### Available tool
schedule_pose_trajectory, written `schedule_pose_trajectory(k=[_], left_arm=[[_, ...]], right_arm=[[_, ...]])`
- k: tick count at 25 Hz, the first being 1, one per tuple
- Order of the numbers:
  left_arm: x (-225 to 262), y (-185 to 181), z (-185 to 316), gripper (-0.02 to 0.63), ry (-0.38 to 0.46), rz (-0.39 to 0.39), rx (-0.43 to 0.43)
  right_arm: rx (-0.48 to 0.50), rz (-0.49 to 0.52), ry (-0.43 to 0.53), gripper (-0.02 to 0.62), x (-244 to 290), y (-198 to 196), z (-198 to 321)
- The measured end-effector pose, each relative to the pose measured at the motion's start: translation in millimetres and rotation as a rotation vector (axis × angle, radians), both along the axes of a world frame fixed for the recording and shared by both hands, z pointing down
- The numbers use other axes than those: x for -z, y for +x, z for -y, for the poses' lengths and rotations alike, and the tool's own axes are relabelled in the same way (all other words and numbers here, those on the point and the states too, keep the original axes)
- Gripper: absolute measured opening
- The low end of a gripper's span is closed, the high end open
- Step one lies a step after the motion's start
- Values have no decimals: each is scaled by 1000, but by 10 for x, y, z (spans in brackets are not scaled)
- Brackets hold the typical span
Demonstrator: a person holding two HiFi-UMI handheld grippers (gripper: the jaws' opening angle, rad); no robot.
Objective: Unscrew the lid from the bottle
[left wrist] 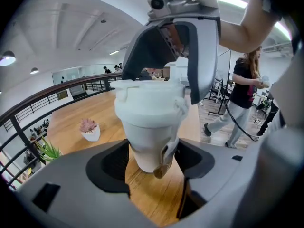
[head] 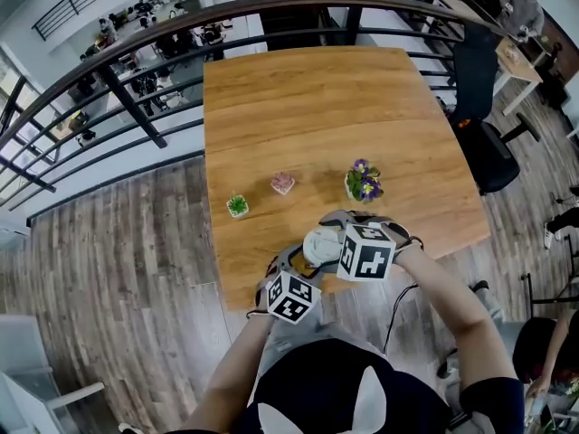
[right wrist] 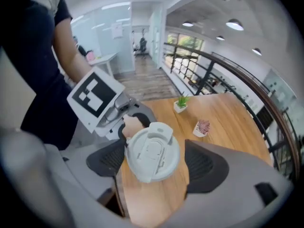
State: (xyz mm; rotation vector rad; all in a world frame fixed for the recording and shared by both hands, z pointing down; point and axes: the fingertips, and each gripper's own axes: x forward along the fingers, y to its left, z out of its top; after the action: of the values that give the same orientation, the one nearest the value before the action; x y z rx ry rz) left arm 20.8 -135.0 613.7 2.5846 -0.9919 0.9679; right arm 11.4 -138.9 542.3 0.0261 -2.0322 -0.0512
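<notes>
Tabletop [head: 308, 107] of wood is found bare across its far half. A curved railing [head: 136, 52] is seen beyond its far and left edges, and an office chair [head: 484, 143] stands off its right edge. Three small potted plants [head: 283, 183] are set in a row across the near half. The white bottle [left wrist: 147, 122] is held near the table's near edge, just in front of the plants. The left gripper [left wrist: 152, 156] is closed on the bottle's body, with both pads pressed to it. The right gripper [right wrist: 153, 163] is spread wide around the lid [right wrist: 152, 151], with a narrow gap noted at one pad, so the lid is not clamped.
</notes>
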Motion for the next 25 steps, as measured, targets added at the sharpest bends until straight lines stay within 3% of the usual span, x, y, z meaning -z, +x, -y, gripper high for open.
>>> schedule_pose_trajectory(k=[6,10,13,16,25], left_arm=[[-2,-14,-1,310,-4,5,6],[8,-15,6,310,-5,8,10],[-1,-11,-1,310,-10,12,11],[0,-14,-8,310,-11,15,12],[0,-21,15,310,-13,17,6]], right_arm=[[-614,353,-97,400,89,24,148],[-851,438,-90,399,72,50,166],[-920,406,-11,401,5,81,215],[-926,358,20,404,-73,72,213],[-836,337,-28,400,-122,49,213]])
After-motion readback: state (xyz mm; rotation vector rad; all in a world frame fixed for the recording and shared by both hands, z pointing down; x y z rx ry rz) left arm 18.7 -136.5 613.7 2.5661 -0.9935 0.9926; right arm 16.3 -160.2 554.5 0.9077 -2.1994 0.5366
